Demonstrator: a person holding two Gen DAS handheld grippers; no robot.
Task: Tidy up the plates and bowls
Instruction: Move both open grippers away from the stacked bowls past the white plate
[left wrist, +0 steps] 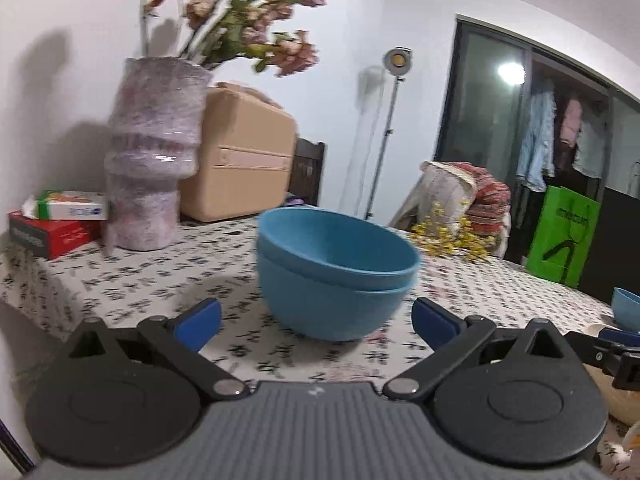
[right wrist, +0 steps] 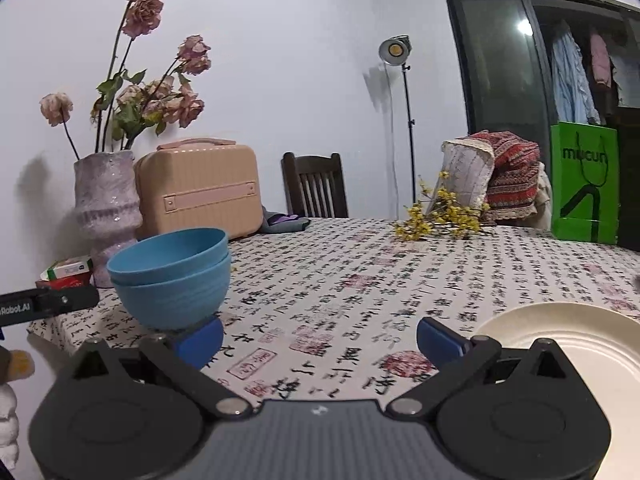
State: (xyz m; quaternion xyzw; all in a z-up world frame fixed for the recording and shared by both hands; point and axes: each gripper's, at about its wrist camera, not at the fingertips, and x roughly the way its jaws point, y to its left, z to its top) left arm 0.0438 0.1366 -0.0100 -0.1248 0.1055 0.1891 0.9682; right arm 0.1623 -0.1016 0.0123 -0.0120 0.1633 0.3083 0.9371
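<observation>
Calligraphy-print tablecloth (right wrist: pixel 340 280) carries 2 nested blue bowls (left wrist: pixel 334 276) – left tool (left wrist: pixel 316 320) and right tool (right wrist: pixel 320 338) both spread apart, empty.

Stacked bowls (left wrist: pixel 336 276) block the left claw (left wrist: pixel 316 320); vase (left wrist: pixel 152 152) crowds behind.

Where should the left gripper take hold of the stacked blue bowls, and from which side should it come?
Probably at the rim. The stacked blue bowls stand upright and look wider than the gap between the open left gripper's fingers, so closing around the body seems unlikely. Come from above on the near side, one finger inside and one outside, pinching both nested rims together.
</observation>
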